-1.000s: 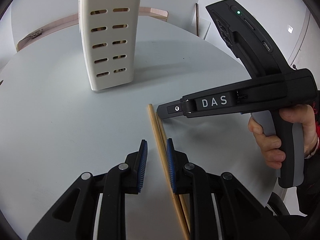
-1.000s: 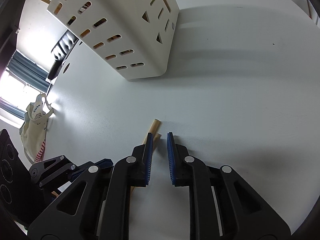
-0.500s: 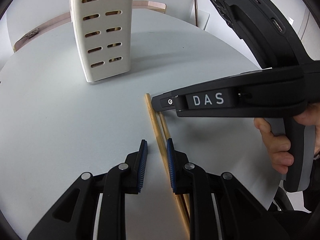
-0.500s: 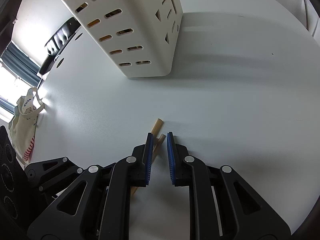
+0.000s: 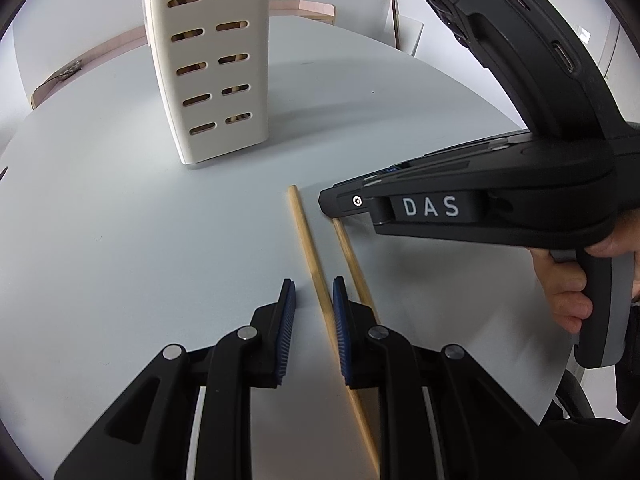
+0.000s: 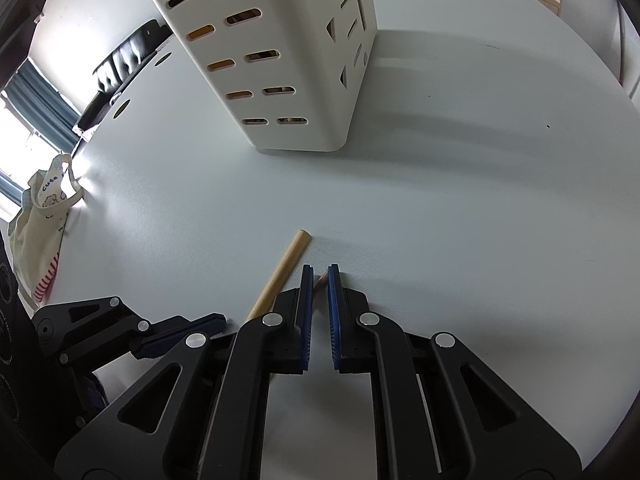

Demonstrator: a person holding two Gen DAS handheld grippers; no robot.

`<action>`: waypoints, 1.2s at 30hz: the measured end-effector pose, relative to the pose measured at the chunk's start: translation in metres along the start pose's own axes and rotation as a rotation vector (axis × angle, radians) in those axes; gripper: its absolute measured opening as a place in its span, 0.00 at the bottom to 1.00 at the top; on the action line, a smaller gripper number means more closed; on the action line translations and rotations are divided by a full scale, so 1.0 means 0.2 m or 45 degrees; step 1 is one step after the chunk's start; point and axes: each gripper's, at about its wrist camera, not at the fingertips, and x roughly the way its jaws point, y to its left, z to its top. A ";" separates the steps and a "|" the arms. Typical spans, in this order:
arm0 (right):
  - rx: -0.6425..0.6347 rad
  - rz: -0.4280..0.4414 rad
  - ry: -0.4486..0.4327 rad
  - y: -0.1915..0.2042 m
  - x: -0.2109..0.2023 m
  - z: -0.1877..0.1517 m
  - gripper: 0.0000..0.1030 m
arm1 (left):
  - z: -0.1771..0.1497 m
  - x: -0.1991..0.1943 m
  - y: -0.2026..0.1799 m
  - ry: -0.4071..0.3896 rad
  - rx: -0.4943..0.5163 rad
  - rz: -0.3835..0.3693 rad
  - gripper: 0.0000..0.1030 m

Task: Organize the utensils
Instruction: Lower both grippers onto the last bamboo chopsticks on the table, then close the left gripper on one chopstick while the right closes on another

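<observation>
I'm seeing both views evenly bright and sharp, with fisheye bending and dark vignetting at the edges. The window (image 6: pixel 16 120) is blowing out white, and the utensil holder (image 6: pixel 280 52) is casting soft shadows across the surface (image 6: pixel 480 200).

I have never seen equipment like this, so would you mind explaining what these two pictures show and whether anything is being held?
These are two handheld tongs, one in each of a person's hands, each with a camera looking along its blue-padded fingers. One picture is from the left tongs, the other from the right tongs. In the left view the black "DAS" device is the right tool, gripped by the person's right hand. On the pale round table lie two wooden chopsticks. The left chopstick runs between the open left fingers, ungripped. The right tongs have narrowed around the tip of the right chopstick; whether they pinch it, I cannot tell. Behind stands a white slotted utensil holder.
</observation>
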 end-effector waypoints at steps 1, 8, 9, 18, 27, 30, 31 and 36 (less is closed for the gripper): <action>-0.006 0.003 0.001 0.00 0.00 0.00 0.06 | 0.00 0.01 0.01 0.002 -0.006 0.000 0.17; -0.059 -0.007 0.018 -0.02 0.00 0.03 0.03 | 0.01 0.03 0.04 0.020 -0.068 -0.022 0.10; -0.073 -0.013 0.017 -0.02 0.00 0.03 0.03 | 0.01 0.03 0.04 0.022 -0.072 -0.019 0.10; -0.219 -0.036 0.023 0.02 0.01 0.06 0.02 | 0.03 0.06 0.03 0.049 -0.090 0.024 0.09; -0.269 -0.064 0.042 0.01 -0.01 0.03 0.07 | 0.09 0.08 0.08 0.051 -0.127 0.009 0.09; -0.278 -0.051 0.053 0.00 -0.02 0.02 0.07 | 0.11 0.10 0.09 0.058 -0.129 0.012 0.09; -0.282 -0.046 0.057 0.00 -0.03 0.02 0.07 | 0.12 0.10 0.09 0.060 -0.129 0.011 0.09; -0.336 -0.036 0.081 0.01 -0.05 -0.02 0.07 | 0.14 0.12 0.11 0.071 -0.140 0.019 0.09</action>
